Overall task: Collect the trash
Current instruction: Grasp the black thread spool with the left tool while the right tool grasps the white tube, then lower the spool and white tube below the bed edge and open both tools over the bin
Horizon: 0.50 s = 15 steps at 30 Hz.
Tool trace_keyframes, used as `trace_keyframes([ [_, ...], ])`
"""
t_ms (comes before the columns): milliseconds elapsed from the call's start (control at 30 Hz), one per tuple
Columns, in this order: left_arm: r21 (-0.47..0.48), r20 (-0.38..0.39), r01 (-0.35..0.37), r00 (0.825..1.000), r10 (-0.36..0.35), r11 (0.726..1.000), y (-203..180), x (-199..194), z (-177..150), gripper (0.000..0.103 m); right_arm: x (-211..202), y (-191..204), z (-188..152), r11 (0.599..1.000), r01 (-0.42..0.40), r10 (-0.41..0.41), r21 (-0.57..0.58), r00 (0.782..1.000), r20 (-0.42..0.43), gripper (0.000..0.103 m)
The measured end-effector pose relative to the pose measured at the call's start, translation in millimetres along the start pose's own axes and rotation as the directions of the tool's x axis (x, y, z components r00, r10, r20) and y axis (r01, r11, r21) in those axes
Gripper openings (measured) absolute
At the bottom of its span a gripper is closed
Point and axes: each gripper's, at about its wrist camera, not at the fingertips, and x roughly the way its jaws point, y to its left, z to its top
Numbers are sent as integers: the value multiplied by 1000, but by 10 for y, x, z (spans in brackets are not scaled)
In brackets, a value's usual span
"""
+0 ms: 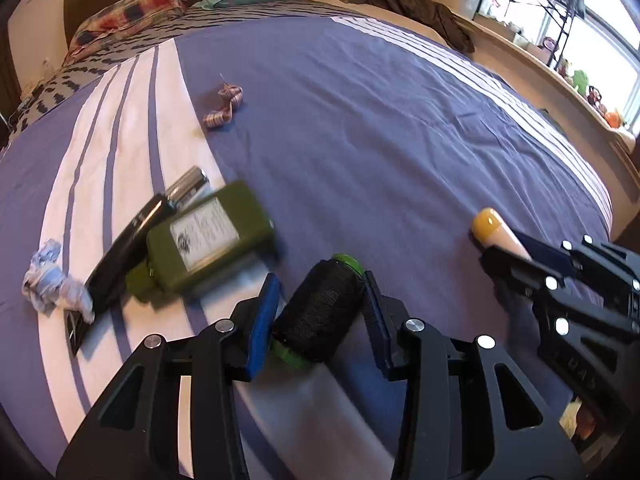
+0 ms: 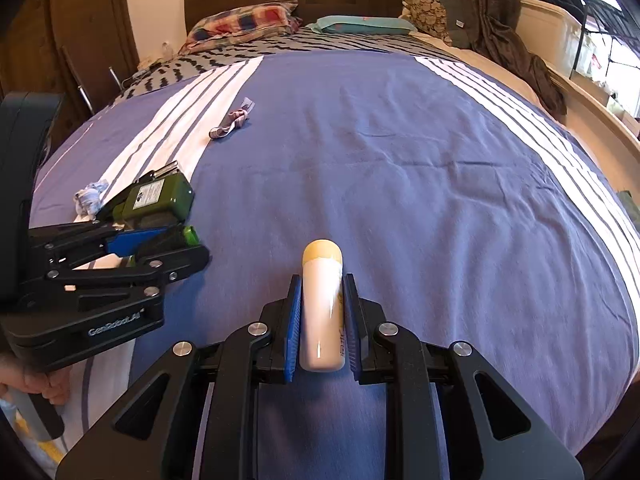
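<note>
My left gripper [image 1: 320, 280] is shut on a black thread spool [image 1: 320, 308] with green ends, held just above the bed. It also shows at the left of the right wrist view [image 2: 176, 240]. My right gripper [image 2: 322, 292] is shut on a white bottle with a yellow cap [image 2: 322, 312]; the bottle also shows in the left wrist view [image 1: 494, 232]. On the bed's white stripes lie a green bottle [image 1: 208, 236], a black tube [image 1: 128, 248], a crumpled blue-white wad [image 1: 52, 280] and a striped ribbon scrap [image 1: 224, 106].
The blue striped bedspread [image 2: 400, 160] fills both views. Pillows [image 2: 244, 22] lie at the headboard. Dark clothes [image 2: 516, 52] hang over the bed's far right edge, by a window ledge with small items [image 1: 580, 80].
</note>
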Motion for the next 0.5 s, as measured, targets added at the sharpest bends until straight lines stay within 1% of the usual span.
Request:
trace_keyframes([
  [200, 9, 15, -15, 1000, 15, 1000, -64, -353, -414, 39, -200, 90, -226, 1000, -25, 25, -6, 1000, -3, 21],
  [333, 27, 33, -35, 999, 34, 999, -123, -655, -822, 39, -373, 249, -449, 998, -61, 61, -26, 998, -8, 21],
  [500, -16, 57, -53, 997, 54, 998, -64, -1023, -1294, 39, -697, 527, -778, 991, -120, 120, -61, 993, 2, 21],
])
